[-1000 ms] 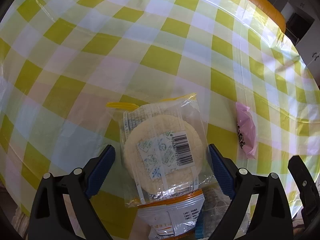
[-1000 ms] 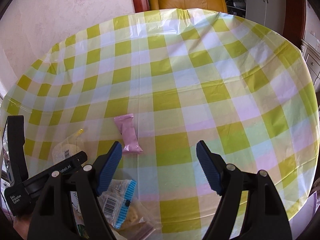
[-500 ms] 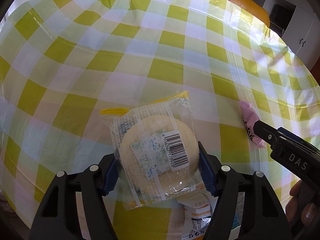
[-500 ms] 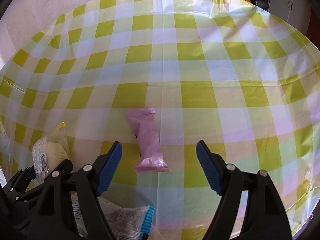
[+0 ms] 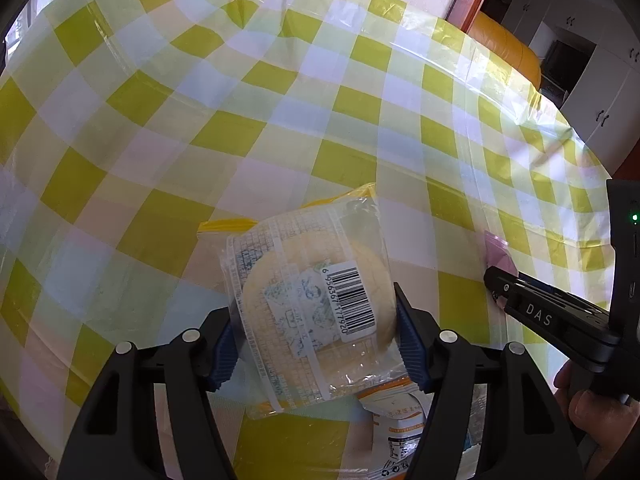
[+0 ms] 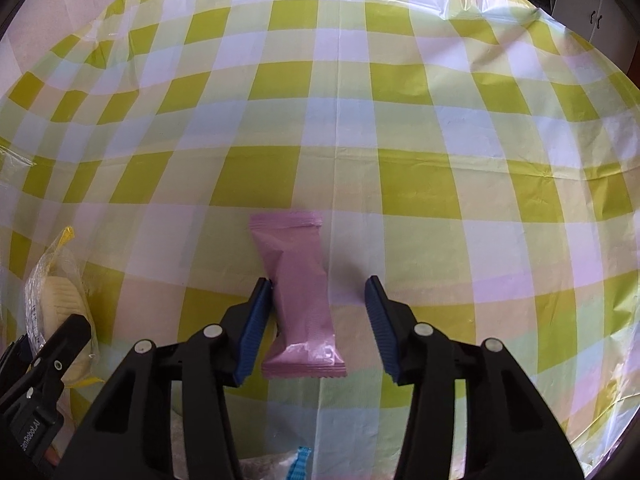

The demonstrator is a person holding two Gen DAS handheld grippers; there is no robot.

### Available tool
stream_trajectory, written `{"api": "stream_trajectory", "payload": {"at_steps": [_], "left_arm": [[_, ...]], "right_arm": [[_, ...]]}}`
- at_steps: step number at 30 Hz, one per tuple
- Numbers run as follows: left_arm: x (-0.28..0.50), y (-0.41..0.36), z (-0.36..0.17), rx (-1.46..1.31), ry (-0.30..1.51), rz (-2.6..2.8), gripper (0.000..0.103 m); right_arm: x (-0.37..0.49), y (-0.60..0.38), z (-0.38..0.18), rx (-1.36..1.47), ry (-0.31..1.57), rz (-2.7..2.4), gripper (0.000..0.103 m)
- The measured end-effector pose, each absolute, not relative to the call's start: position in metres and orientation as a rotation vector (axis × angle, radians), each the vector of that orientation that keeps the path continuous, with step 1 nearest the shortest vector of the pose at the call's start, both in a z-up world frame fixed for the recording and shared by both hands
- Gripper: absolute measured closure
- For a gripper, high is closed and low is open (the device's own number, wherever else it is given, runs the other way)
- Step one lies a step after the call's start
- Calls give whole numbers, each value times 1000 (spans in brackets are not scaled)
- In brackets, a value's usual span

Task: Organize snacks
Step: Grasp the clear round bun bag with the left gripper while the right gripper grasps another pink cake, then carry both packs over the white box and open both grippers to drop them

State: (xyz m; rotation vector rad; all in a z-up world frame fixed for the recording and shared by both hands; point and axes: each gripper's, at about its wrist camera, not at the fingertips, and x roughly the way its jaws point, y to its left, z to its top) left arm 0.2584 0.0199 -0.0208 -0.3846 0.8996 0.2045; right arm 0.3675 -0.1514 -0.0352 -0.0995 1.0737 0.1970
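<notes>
Left gripper clamps the clear-wrapped rice cracker; right gripper – jaws just closing, not yet pinching – straddles the pink packet, tablecloth toward twelve o'clock.

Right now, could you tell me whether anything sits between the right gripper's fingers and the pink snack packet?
Nothing visible does. The pink snack packet lies flat between the right gripper fingers, which have been closing; one blue pad is at its edge, the other apart.

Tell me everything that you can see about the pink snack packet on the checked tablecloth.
The pink snack packet is a long, narrow pillow pouch of matte pink foil or plastic, with flat crimped seals at both ends. It looks unopened and lies flat on the yellow-and-white checked tablecloth, one end toward the camera. It sits between the blue pads of the right gripper, whose jaws have just been closing: the left pad is at its edge, the other stands clear.
</notes>
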Motion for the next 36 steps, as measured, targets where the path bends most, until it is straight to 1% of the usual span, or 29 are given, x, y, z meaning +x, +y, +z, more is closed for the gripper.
{"api": "stream_trajectory", "payload": {"at_steps": [2, 5, 17, 36], "left_arm": [[258, 19, -20, -383, 895, 201, 39], [257, 18, -20, -383, 887, 199, 39], [248, 12, -6, -356, 826, 197, 40], [218, -33, 32, -304, 733, 59, 40]], "right_arm": [[369, -154, -34, -91, 1070, 194, 78], [367, -159, -34, -77, 1065, 201, 79], [330, -192, -4, -14, 956, 145, 80], [254, -223, 19, 12, 908, 132, 80]]}}
